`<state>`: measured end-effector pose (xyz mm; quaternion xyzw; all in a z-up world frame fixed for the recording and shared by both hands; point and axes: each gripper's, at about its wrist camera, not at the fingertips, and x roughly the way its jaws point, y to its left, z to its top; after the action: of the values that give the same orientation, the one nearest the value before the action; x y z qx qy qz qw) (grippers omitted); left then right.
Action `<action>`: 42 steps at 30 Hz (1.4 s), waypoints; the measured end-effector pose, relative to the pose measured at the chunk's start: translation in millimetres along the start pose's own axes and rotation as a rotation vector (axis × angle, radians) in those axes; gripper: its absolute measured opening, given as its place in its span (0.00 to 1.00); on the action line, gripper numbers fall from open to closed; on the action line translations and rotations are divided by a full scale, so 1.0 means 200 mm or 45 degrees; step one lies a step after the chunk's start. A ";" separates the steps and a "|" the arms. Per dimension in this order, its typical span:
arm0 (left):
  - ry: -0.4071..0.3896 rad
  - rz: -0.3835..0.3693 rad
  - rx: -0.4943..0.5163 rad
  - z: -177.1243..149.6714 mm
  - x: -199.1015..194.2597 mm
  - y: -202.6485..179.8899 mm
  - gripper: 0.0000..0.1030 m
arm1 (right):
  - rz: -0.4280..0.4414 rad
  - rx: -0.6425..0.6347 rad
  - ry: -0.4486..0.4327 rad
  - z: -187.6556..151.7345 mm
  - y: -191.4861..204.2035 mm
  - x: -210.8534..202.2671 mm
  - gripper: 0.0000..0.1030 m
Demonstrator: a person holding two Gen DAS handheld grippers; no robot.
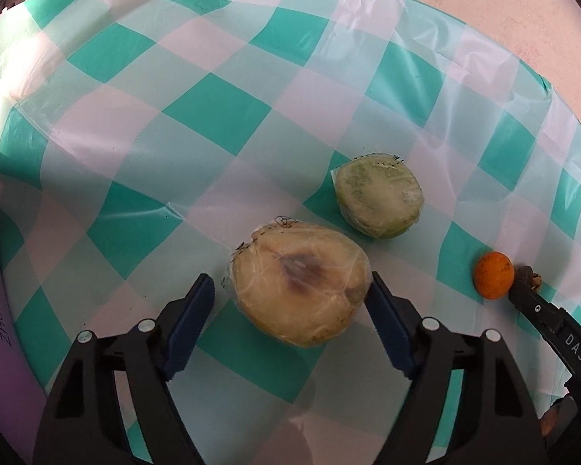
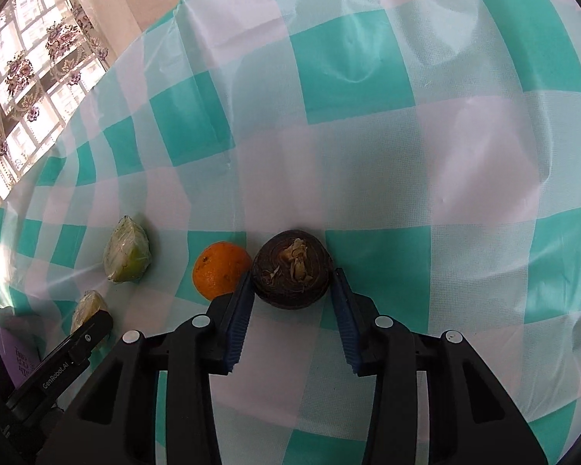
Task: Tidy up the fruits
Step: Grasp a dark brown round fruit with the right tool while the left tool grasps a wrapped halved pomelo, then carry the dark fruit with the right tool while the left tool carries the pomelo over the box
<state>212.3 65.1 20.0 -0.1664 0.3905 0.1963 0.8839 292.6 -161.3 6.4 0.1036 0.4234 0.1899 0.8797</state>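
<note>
My left gripper (image 1: 290, 294) brackets the wrapped yellow fruit half (image 1: 298, 285) on the checked tablecloth (image 1: 220, 112), only the right pad touching. Just beyond lies the wrapped green half (image 1: 377, 197). Right of it, past the orange (image 2: 220, 269), my right gripper (image 2: 292, 285) pinches the dark bulb (image 2: 292, 269).

A plastic-wrapped yellowish fruit half (image 1: 298, 286) lies cut face up near the table's near edge, a wrapped green half (image 1: 377, 195) beyond, an orange (image 1: 492, 275) touching a dark round fruit (image 2: 292, 269).
</note>
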 end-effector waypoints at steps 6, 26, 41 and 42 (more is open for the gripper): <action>-0.015 -0.010 -0.024 0.01 -0.01 0.03 0.59 | 0.029 0.026 -0.005 0.01 -0.03 0.00 0.39; -0.019 -0.183 -0.125 -0.11 -0.14 0.17 0.59 | -0.166 0.139 -0.145 -0.22 0.05 -0.21 0.39; -0.041 -0.264 -0.052 -0.49 -0.46 0.23 0.59 | -0.253 0.053 -0.150 -0.65 0.27 -0.48 0.39; -0.040 -0.268 -0.057 -0.51 -0.48 0.24 0.59 | -0.255 0.047 -0.149 -0.68 0.28 -0.50 0.39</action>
<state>66.2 41.0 20.1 -0.2229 0.3524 0.1137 0.9018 114.9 -149.9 12.4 0.0879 0.3831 0.0869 0.9154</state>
